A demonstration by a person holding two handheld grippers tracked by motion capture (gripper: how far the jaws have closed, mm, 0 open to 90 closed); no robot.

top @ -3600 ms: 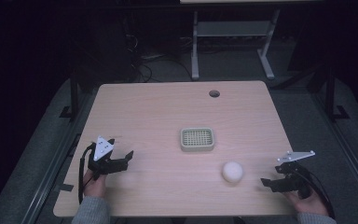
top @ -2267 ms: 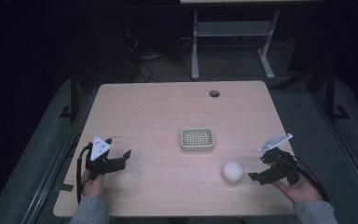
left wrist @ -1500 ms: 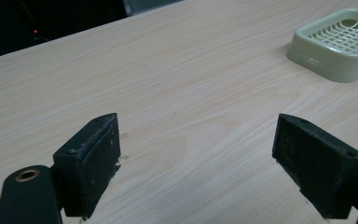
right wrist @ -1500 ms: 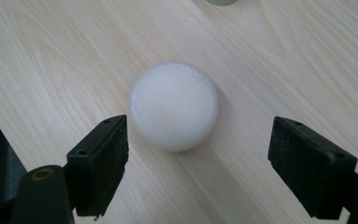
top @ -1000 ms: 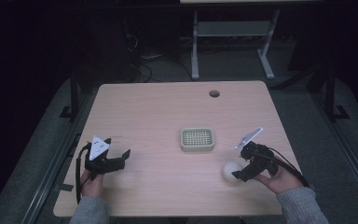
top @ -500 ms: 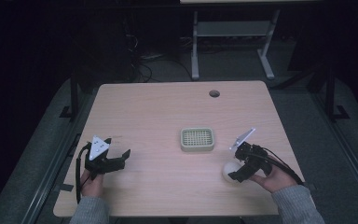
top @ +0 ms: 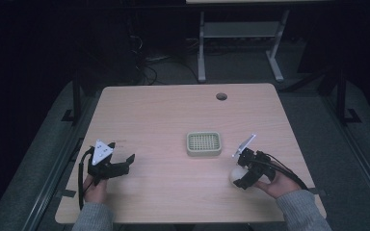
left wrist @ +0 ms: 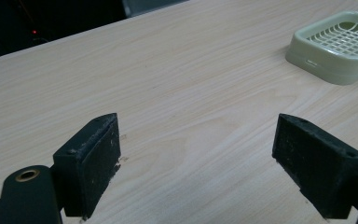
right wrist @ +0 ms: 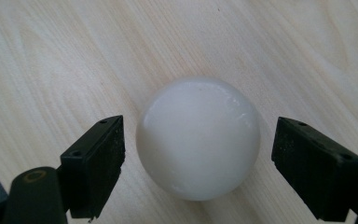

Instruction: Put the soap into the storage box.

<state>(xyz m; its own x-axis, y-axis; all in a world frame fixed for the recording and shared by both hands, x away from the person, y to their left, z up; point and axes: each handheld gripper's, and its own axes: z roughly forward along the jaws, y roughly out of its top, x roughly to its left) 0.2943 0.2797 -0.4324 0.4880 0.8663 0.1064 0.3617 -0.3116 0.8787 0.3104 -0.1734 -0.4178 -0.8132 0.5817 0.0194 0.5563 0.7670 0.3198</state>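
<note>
The right gripper (right wrist: 198, 163) straddles the glossy white ball (right wrist: 198, 138) on the pale wooden table (top: 164, 115), jaws spread with a gap either side; closing evenly across its widest part should stop it squirting free. The left gripper (left wrist: 196, 168) rests unclenched, holding nothing. Nearby, the pale green slotted plastic tray (top: 204, 143) sits empty.

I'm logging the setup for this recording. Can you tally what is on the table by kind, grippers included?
White ball: 1
Pale green grid tray: 1
Black two-jaw grippers: 2, the left gripper and the right gripper
Total: 4
</note>
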